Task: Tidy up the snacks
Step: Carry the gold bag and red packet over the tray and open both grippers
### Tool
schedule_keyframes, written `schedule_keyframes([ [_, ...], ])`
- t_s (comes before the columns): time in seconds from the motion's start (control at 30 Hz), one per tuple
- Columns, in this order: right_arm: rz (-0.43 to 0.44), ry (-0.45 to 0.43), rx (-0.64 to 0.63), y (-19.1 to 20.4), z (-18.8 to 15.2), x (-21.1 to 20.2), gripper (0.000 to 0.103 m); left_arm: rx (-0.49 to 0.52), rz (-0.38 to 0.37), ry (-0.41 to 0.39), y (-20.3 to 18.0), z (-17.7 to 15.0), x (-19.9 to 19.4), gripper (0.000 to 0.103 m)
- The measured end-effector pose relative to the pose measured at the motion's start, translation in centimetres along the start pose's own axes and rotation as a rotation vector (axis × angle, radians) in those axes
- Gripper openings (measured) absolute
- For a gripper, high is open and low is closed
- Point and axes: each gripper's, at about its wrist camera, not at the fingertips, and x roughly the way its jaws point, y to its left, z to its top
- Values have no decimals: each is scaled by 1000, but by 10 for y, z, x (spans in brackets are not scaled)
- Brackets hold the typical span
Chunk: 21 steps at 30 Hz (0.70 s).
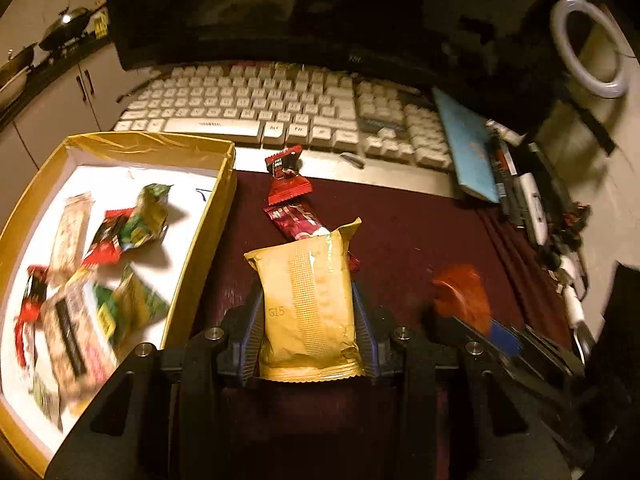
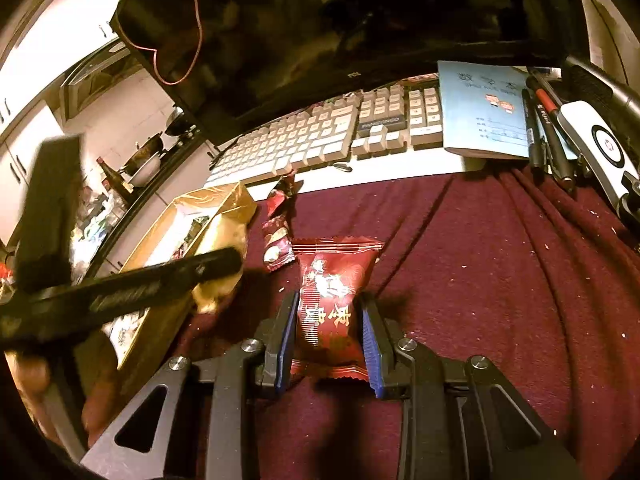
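Yellow snack packet [image 1: 306,304] pinched in left tool [image 1: 308,320].

Keyboard [image 1: 256,108], blue notebook [image 2: 482,108], pens [image 2: 548,136], monitor [image 1: 260,12]

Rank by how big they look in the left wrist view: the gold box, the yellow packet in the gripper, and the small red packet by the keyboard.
1. gold box: largest.
2. yellow packet: though it is nearest the camera, which inflates it.
3. small red packet: smallest, and lying farther off, so its true size against the yellow one is unsure.
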Motion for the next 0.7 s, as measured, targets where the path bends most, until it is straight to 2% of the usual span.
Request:
schedule_keyframes([
  [0.2,12,-21,-6,2,0,-4,30,-35,-67,-63,7,-21,-34,39],
  [0.37,6,-48,-20,6,-1,-10,30,-69,-63,-89,26,-31,-53,39],
  [0.47,-27,-114,-50,22,-4,-22,30,-106,-47,-130,48,-34,-70,39],
  [0.57,64,-114,-72,52,-6,-25,30,-210,-45,-162,86,-43,-88,39],
  [0.7,155,-79,-188,113,-12,-16,30,-266,24,-176,124,-51,-101,39],
])
